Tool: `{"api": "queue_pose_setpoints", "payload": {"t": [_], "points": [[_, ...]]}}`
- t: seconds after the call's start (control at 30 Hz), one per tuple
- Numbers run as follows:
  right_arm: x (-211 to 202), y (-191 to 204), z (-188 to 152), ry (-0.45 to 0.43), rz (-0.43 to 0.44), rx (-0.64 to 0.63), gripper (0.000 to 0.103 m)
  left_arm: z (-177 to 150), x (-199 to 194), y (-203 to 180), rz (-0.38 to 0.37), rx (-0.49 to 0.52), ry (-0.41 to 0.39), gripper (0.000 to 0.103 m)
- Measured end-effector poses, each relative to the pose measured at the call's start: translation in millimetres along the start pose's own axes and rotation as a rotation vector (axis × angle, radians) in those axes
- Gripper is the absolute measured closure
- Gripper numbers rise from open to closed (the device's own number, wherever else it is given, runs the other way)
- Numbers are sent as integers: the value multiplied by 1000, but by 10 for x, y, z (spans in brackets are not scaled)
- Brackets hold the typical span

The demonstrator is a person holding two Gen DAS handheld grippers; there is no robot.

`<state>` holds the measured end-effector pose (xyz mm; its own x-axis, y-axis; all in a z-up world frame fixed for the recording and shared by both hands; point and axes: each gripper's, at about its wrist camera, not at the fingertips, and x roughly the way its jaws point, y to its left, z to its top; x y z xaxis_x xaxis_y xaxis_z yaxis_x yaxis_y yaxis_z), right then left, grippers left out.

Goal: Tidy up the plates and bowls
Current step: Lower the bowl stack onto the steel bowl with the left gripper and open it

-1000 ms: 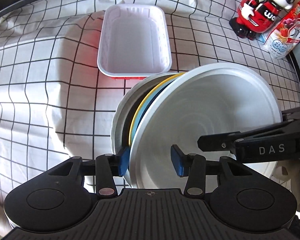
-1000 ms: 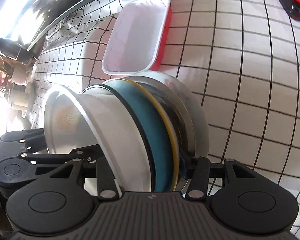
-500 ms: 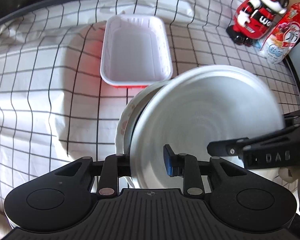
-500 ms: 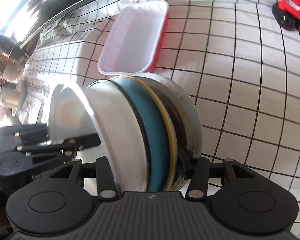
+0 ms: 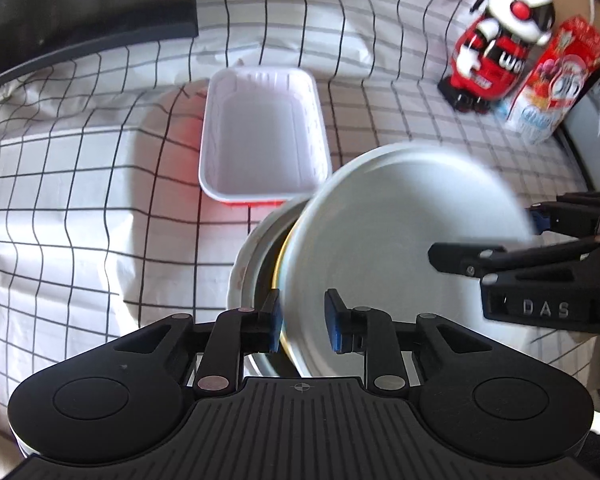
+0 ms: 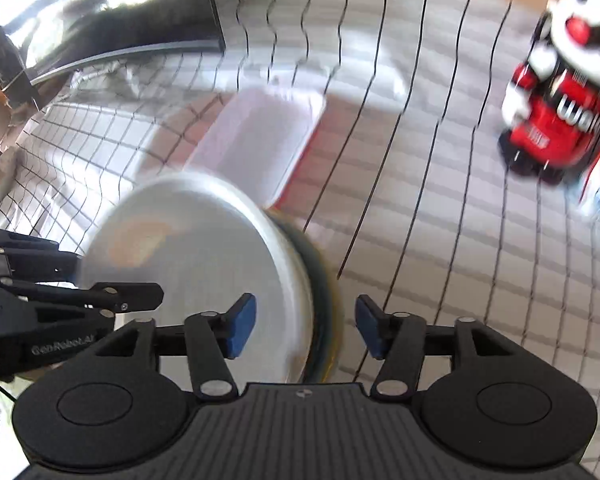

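Note:
A stack of plates and bowls stands on edge between my two grippers. The nearest piece is a large white plate (image 5: 400,240), also in the right wrist view (image 6: 192,248). Behind it sit a yellow-rimmed blue plate (image 6: 324,288), a dark one and a white bowl (image 5: 246,264). My left gripper (image 5: 302,326) has its blue pads on either side of the white plate's edge, with small gaps showing. My right gripper (image 6: 304,328) is open wide around the stack's edge, pads clear of it. Each gripper shows in the other's view.
A white rectangular tray with red sides (image 5: 262,136) lies empty just beyond the stack on the checked cloth (image 5: 80,200). A red and white robot toy (image 5: 496,48) and a snack carton (image 5: 556,80) stand at the far right. A dark monitor (image 5: 80,4) is at the far left.
The right gripper has opened and let go of the stack, and pulled back. The left gripper's jaws have narrowed around the white plate. The stack has tipped to the right; both views are blurred by motion.

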<state>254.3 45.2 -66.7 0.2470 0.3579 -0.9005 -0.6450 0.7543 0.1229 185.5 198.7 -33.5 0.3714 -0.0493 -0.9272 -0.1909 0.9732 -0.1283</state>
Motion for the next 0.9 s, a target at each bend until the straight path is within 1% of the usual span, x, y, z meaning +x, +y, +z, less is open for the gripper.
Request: {"api": "queue_pose_setpoints", "payload": {"t": [0.03,0.1,0.23,0.27,0.33,0.37,0.43,0.53,0.63,0.67,0.73,0.8,0.87,0.9], "points": [[-19,-17,4,-8,-2,-2,34,10,-21,11,-3,-12,-6,76],[3,-71,4,6,-8,14,34,28,-51,48,-14,-35,-19,74],[223,-257,-51,91,-31,104,34,22,-66,140,-13,-64,-31,75],[295,-299,-80,116,-39,130,33,17,-50,171,-6,-72,-30,71],[382,-373,-134,137,-2,194,31,10,-13,255,-22,-105,-29,65],[381,-385,-163,131,4,217,31,8,3,287,-31,-117,-28,64],[351,-359,-183,113,-7,202,31,4,21,313,-39,-130,-31,64],[281,-276,-197,75,-39,161,31,9,13,296,-42,-131,-43,70],[117,-162,-159,-13,-97,82,31,40,-46,268,-67,-127,-64,70],[54,-128,-145,-38,-103,61,30,58,-69,258,-66,-124,-73,71],[-55,-102,-86,-70,-82,44,27,96,-112,243,-59,-120,-93,72],[-146,-113,-49,-100,-27,42,27,129,-128,238,-57,-119,-104,75],[-163,-121,-21,-105,16,58,45,153,-114,235,-41,-121,-106,78],[-138,-130,-7,-84,30,63,69,160,-99,236,-33,-119,-104,79]]}}
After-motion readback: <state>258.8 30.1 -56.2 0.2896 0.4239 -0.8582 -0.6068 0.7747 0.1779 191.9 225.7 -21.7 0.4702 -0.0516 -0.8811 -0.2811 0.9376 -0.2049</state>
